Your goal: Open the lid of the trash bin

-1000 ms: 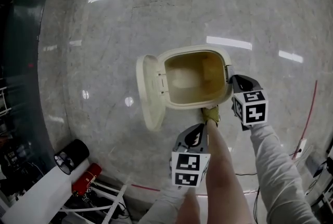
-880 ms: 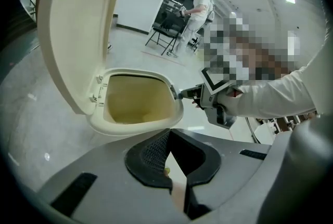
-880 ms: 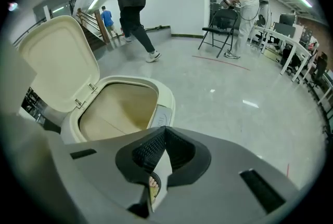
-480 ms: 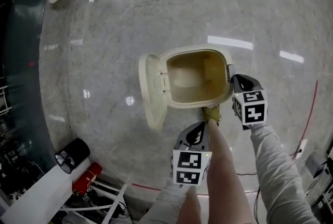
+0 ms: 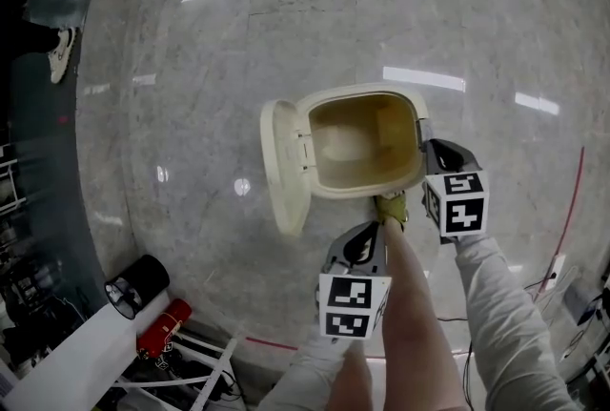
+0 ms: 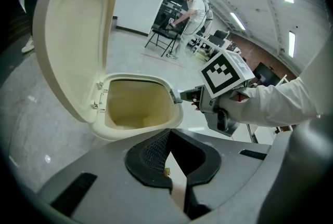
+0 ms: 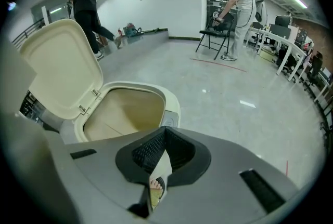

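Right hand-held gripper (image 5: 428, 148), clenched empty, lay just right of cream plastic trash bin (image 5: 351, 193); lid (image 5: 284, 173) stood open leftward. Left hand-held gripper (image 5: 360, 243) clenched too.

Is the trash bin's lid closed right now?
No, the lid stands swung up on its hinge at the side of the trash bin, whose inside is open to view.

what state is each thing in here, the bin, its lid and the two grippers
trash bin: upright, inside looks empty
lid: open, swung up and standing at the side of the opening
left gripper: jaws together, holding nothing, apart from the bin
right gripper: jaws together, holding nothing, tip close by the bin's rim
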The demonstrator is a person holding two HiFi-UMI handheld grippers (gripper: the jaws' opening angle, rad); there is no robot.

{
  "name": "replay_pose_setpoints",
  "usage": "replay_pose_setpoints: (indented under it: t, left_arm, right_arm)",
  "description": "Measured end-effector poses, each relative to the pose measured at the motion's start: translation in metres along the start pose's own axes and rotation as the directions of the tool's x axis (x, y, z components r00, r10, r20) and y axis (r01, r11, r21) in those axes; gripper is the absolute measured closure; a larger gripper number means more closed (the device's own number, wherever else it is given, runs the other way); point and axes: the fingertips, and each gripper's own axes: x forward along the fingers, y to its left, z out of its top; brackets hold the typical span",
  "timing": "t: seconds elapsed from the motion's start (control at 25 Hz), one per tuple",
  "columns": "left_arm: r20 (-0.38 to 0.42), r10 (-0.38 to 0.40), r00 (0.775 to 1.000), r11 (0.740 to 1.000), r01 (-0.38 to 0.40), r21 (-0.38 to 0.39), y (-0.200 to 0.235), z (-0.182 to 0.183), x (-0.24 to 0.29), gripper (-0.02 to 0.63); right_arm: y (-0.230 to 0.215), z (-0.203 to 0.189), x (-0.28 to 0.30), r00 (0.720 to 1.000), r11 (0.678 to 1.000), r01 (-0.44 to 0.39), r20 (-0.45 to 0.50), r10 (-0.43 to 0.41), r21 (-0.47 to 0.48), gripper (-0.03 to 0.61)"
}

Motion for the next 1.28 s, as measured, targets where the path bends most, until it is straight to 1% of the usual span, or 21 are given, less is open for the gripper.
replay_pose_setpoints:
  t: [0.4,0.92,1.28]
  left_arm:
    - [0.017,0.012,1.000,1.000,-0.012,-0.003,0.001,0.004,-0.007,0.609]
    - [0.032,0.004,0.999,1.000,-0.004,0.011,-0.008,0.011,-0.014,0.609]
    - [0.035,0.006,0.999,1.000,-0.007,0.022,-0.009,0.012,-0.018,0.609]
  right_arm:
    - [0.029,0.017,-0.044,0.994,0.998,-0.051,0.096,0.048,0.031,0.583]
    - [0.046,0.006,-0.101,0.989,0.993,-0.082,0.129,0.071,0.081,0.583]
    - [0.051,0.001,-0.111,0.988,0.992,-0.088,0.138,0.076,0.089,0.583]
